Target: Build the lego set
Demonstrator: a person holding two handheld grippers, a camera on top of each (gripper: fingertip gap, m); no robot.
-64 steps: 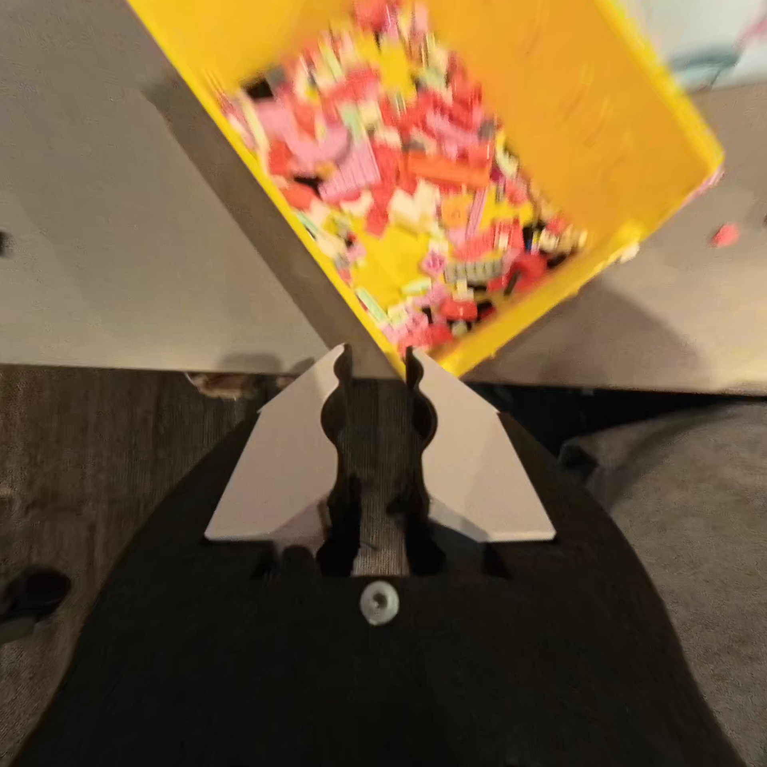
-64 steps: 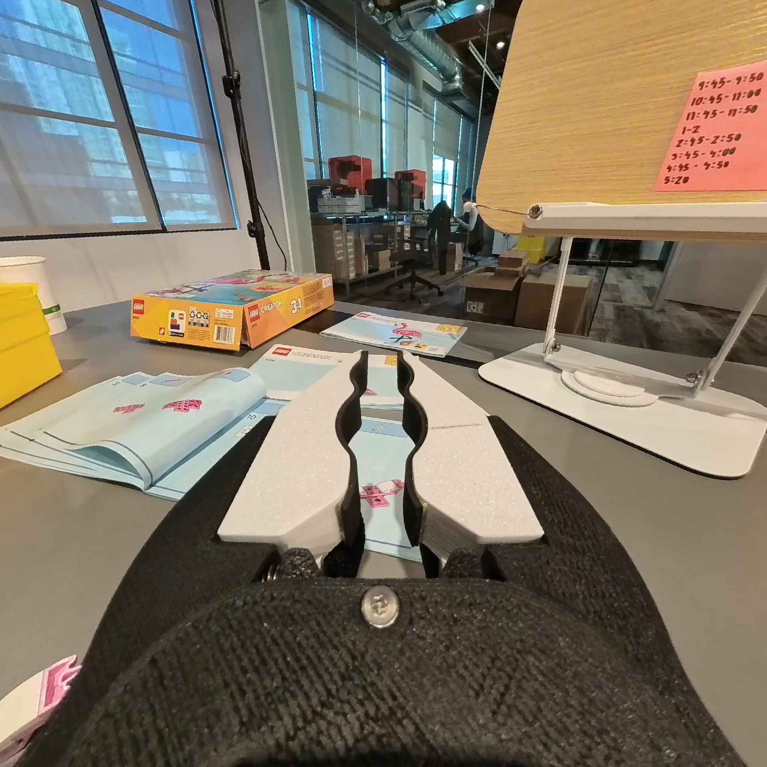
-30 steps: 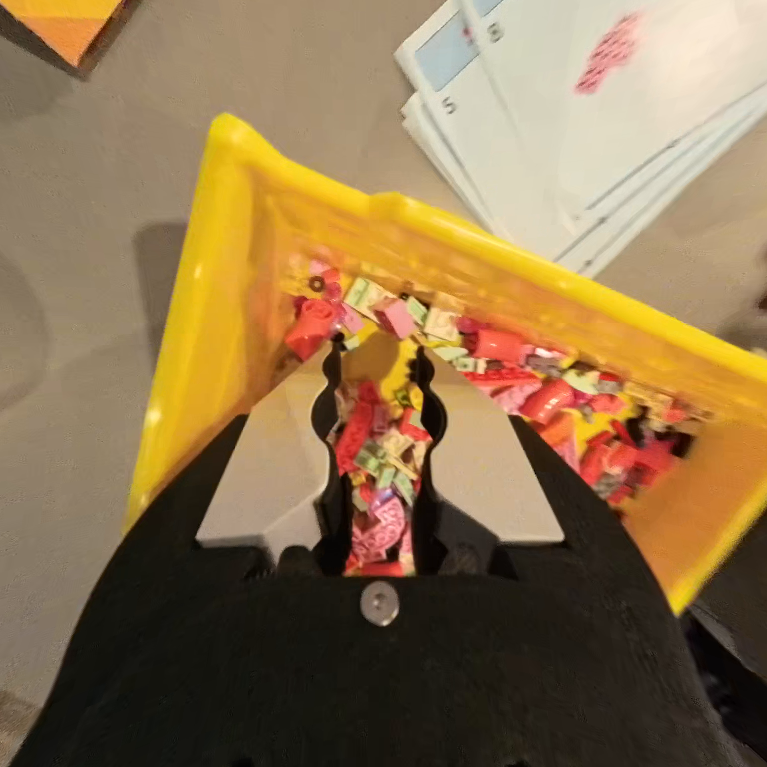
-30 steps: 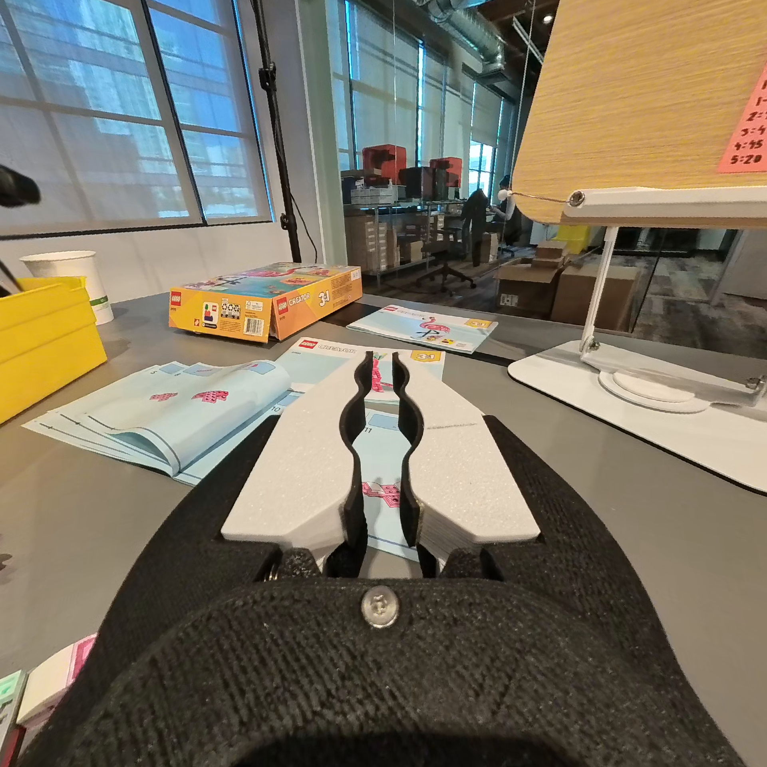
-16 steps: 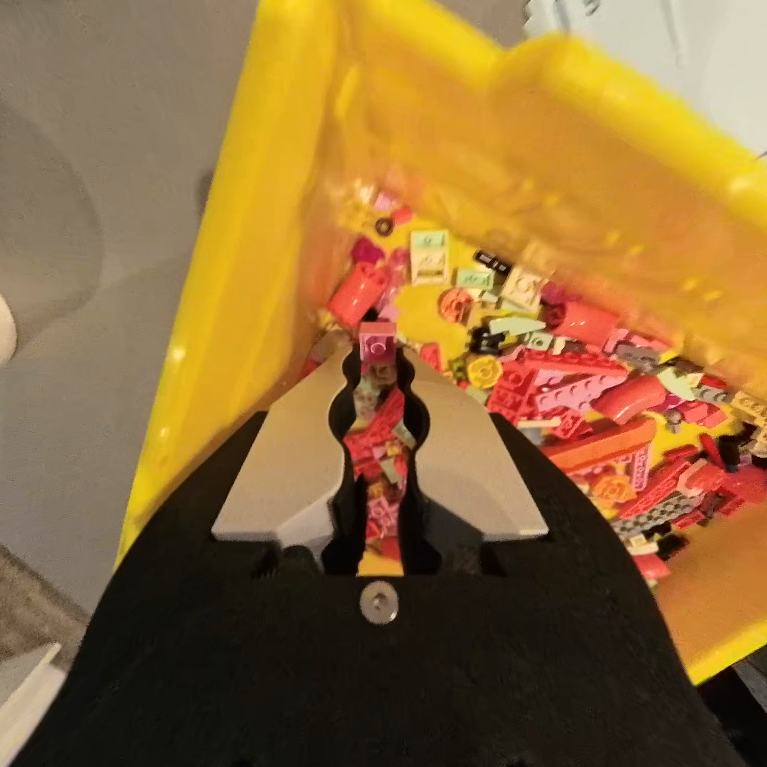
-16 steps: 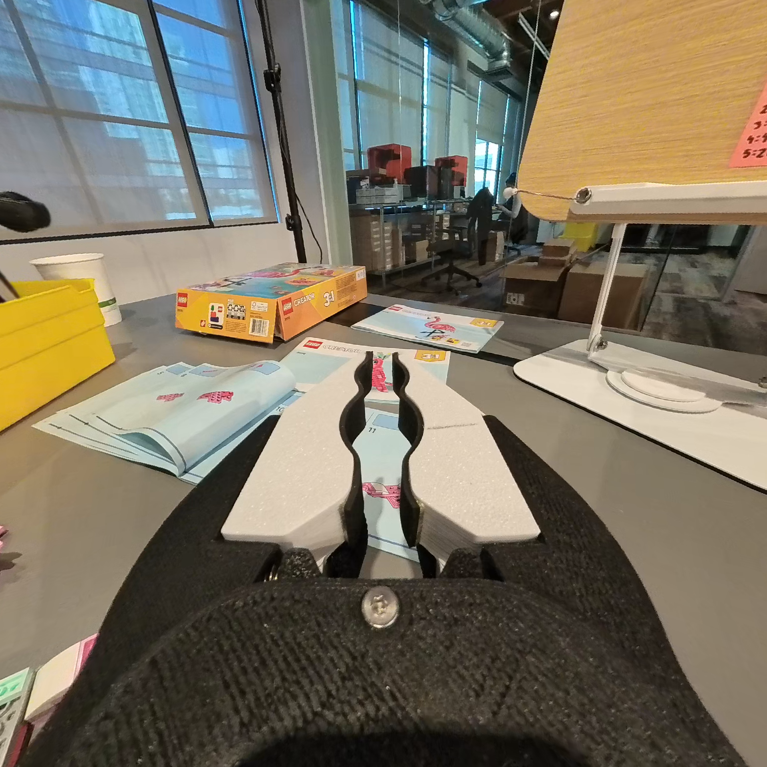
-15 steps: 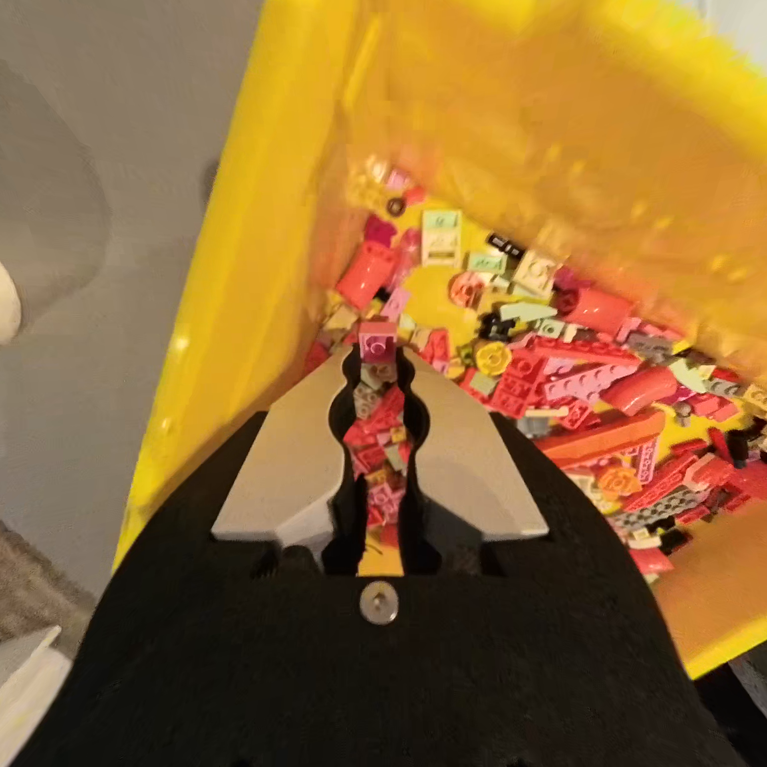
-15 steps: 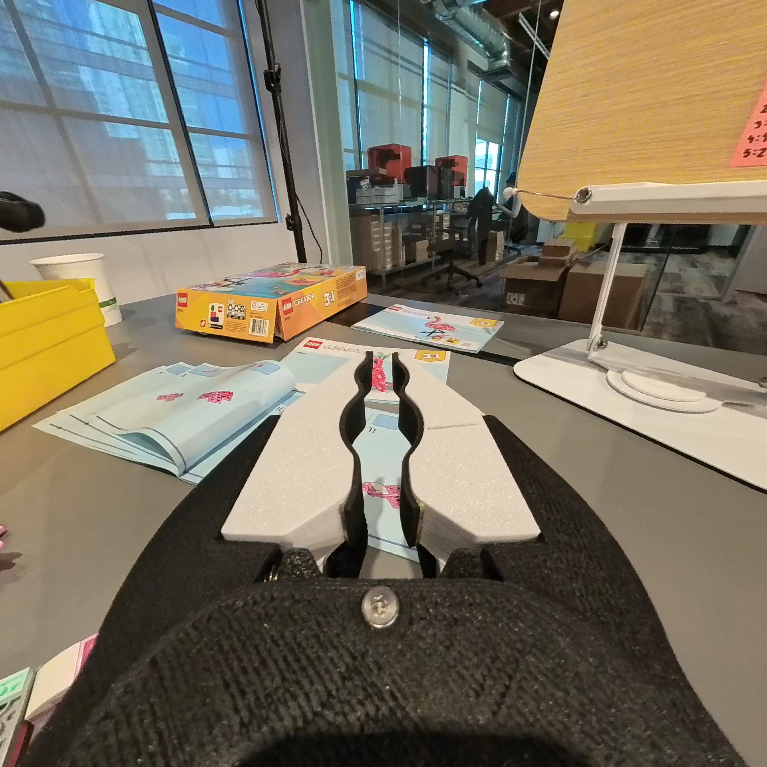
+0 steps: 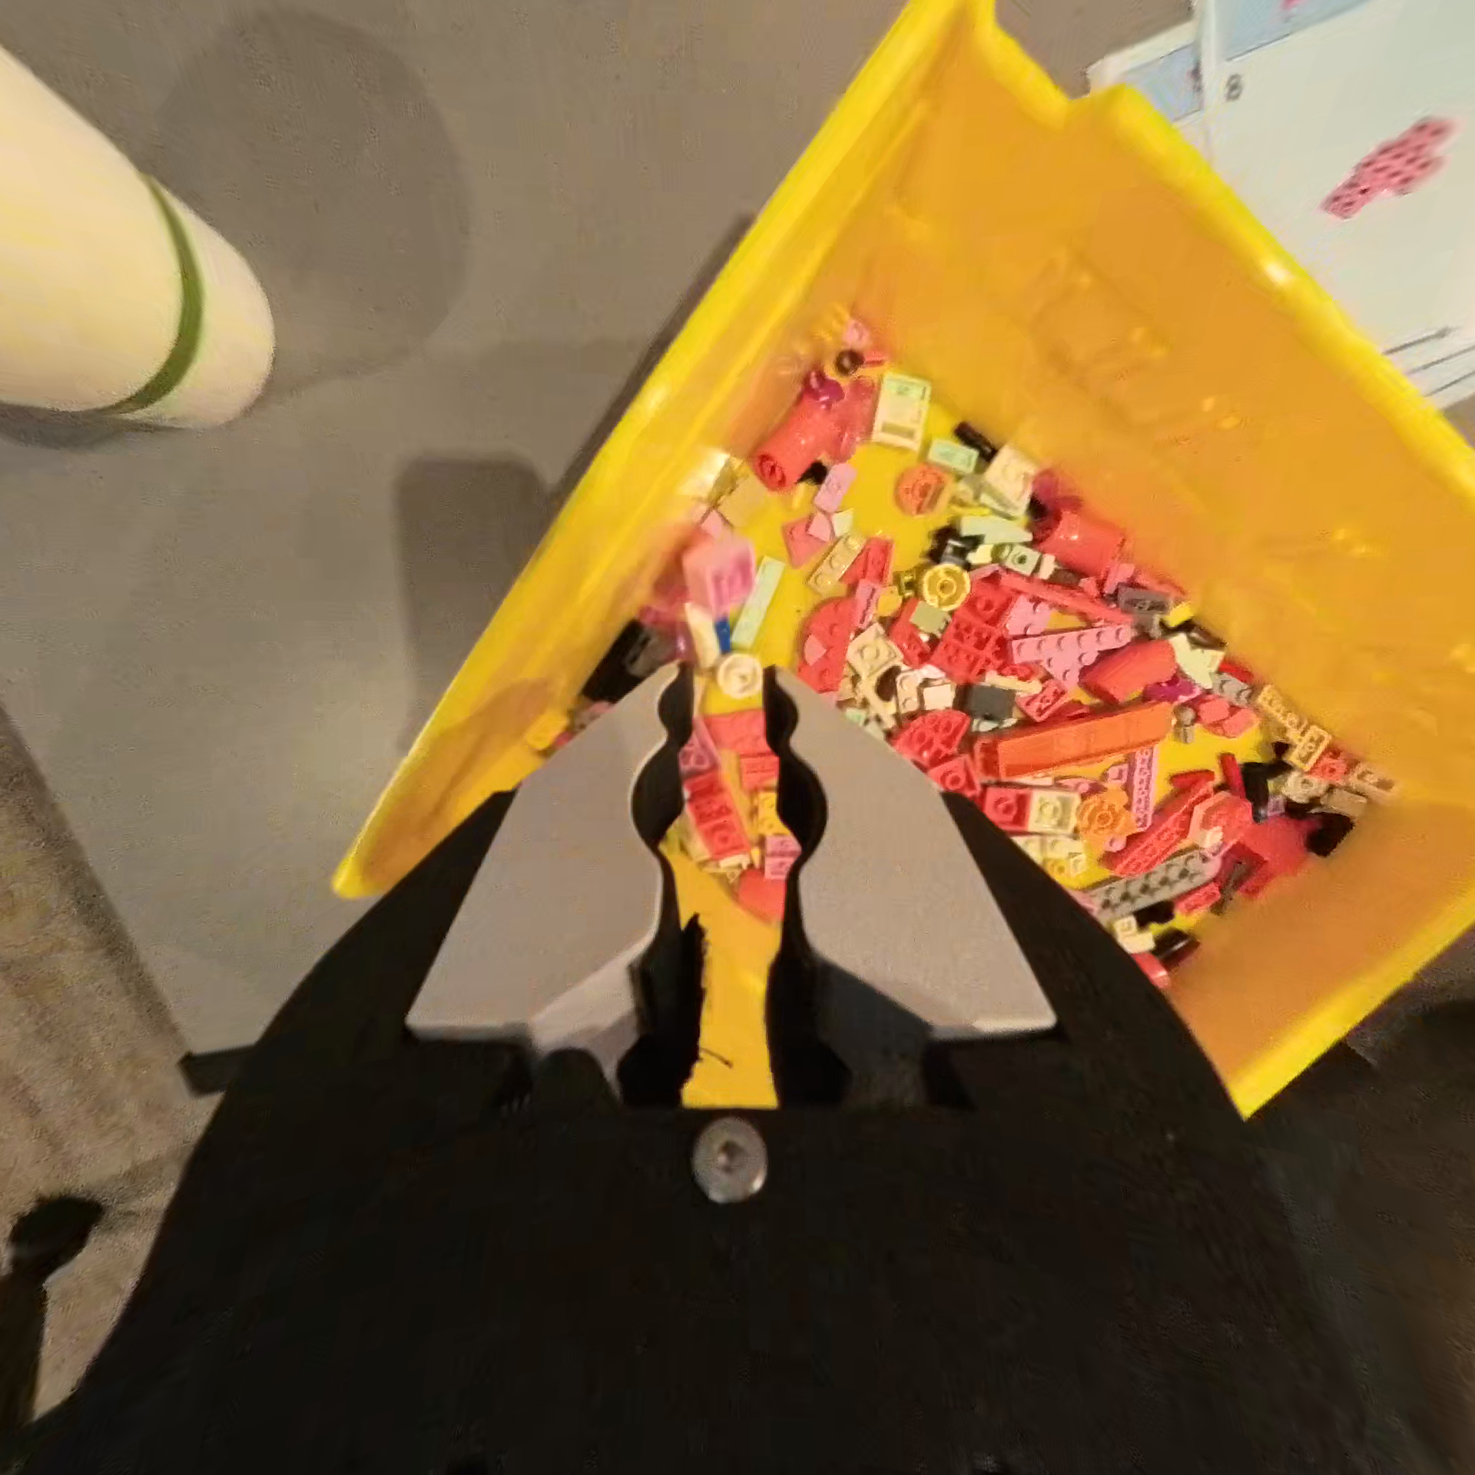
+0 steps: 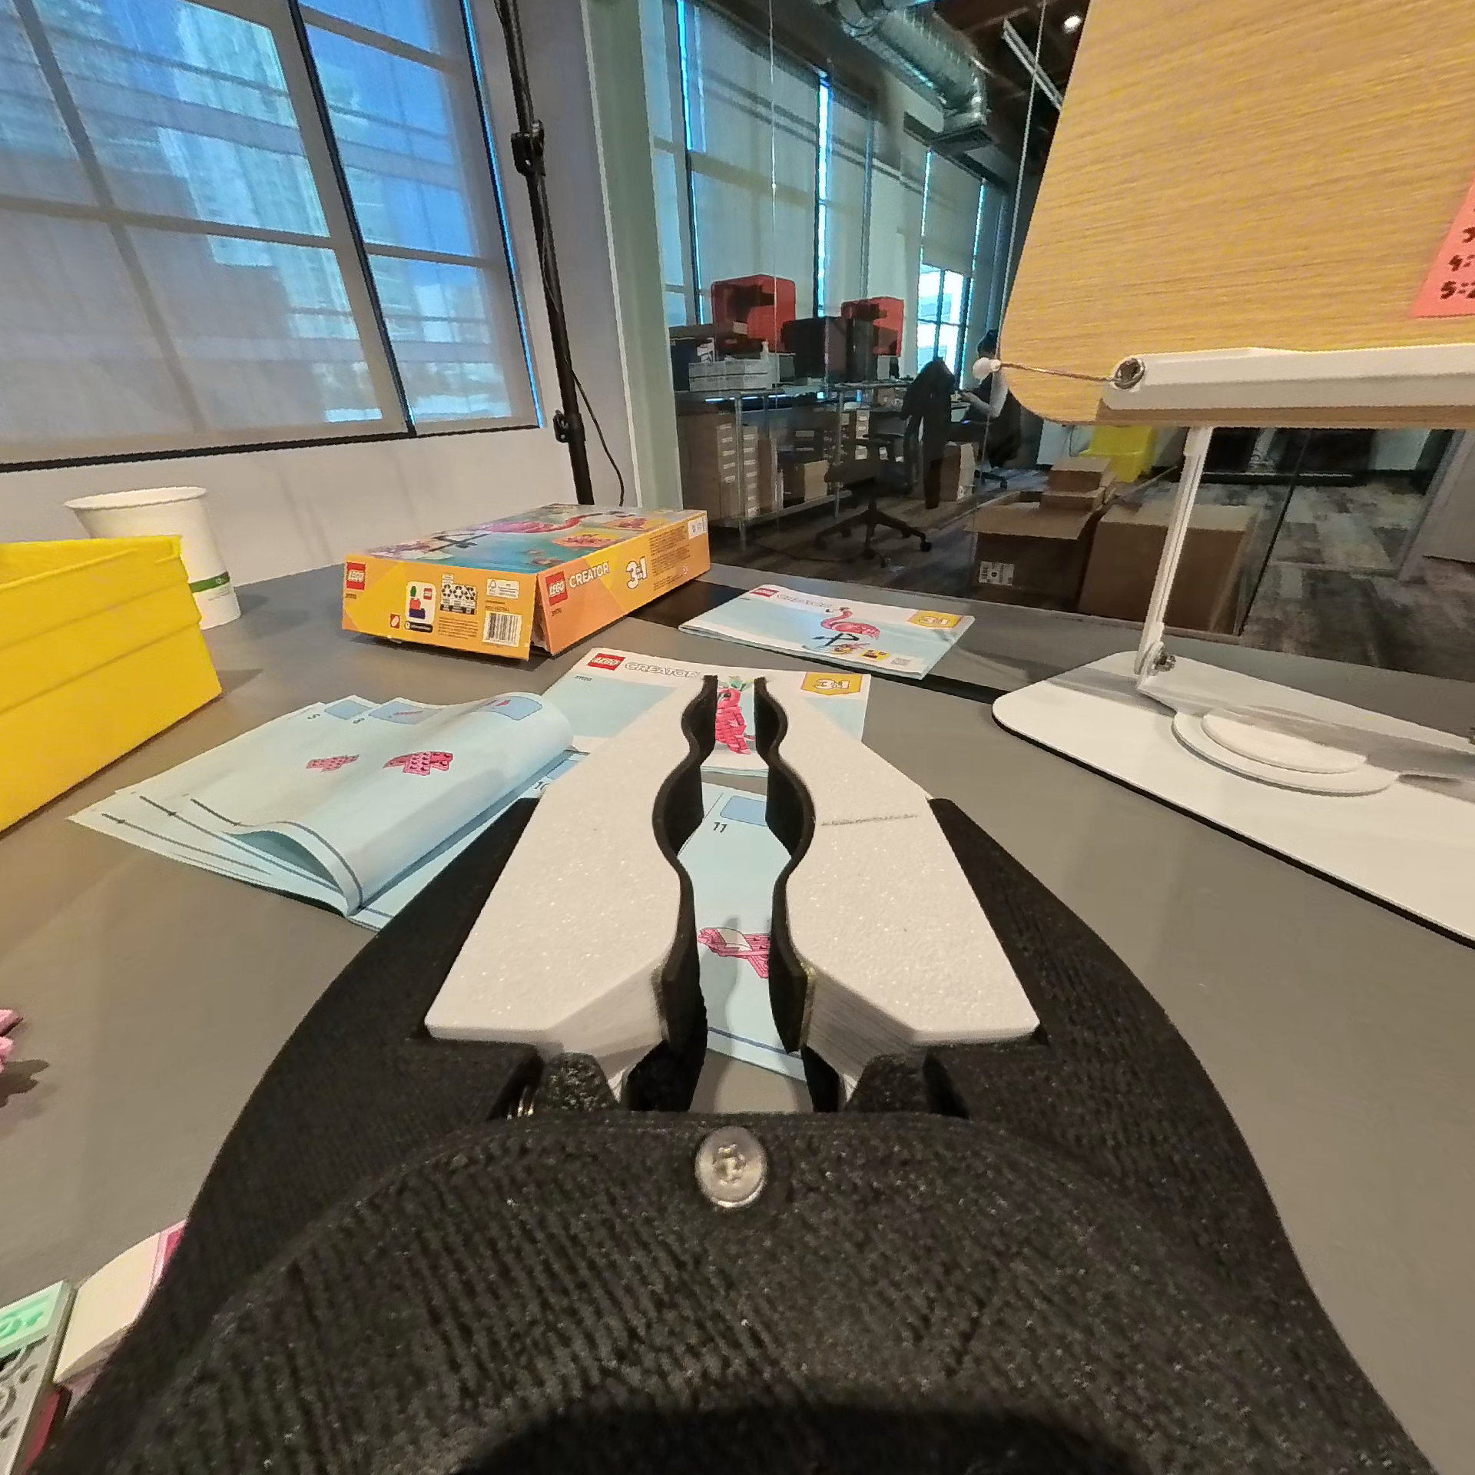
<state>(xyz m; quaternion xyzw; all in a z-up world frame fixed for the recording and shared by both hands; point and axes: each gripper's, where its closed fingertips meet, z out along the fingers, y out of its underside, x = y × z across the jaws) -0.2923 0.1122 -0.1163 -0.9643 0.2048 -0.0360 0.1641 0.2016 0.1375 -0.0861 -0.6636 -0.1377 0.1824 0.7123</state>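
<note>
A yellow bin (image 9: 559,511) holds a heap of red, pink and cream lego pieces (image 9: 1038,718). My left gripper (image 9: 726,678) hangs over the bin's left side with its jaws a narrow gap apart. A cream round piece (image 9: 738,677) shows between the tips; I cannot tell whether it is gripped. A blurred pink brick (image 9: 718,575) lies just beyond the tips. My right gripper (image 10: 730,682) rests low over an open instruction booklet (image 10: 359,790), nearly shut with nothing in it. The bin also shows in the right wrist view (image 10: 88,654).
A paper cup (image 9: 104,263) stands left of the bin. A lego box (image 10: 519,591) and a second booklet (image 10: 830,622) lie farther back. A white stand base (image 10: 1245,766) with a wooden board (image 10: 1245,199) is at right. Loose pieces (image 10: 32,1349) lie at bottom left. My hands' fingertips stand some 50 centimeters from each other.
The left gripper dropped into the bin and closed on a magenta brick, then pulled back left. That brick is no longer at the tips. The right gripper narrowed, then stayed still.
</note>
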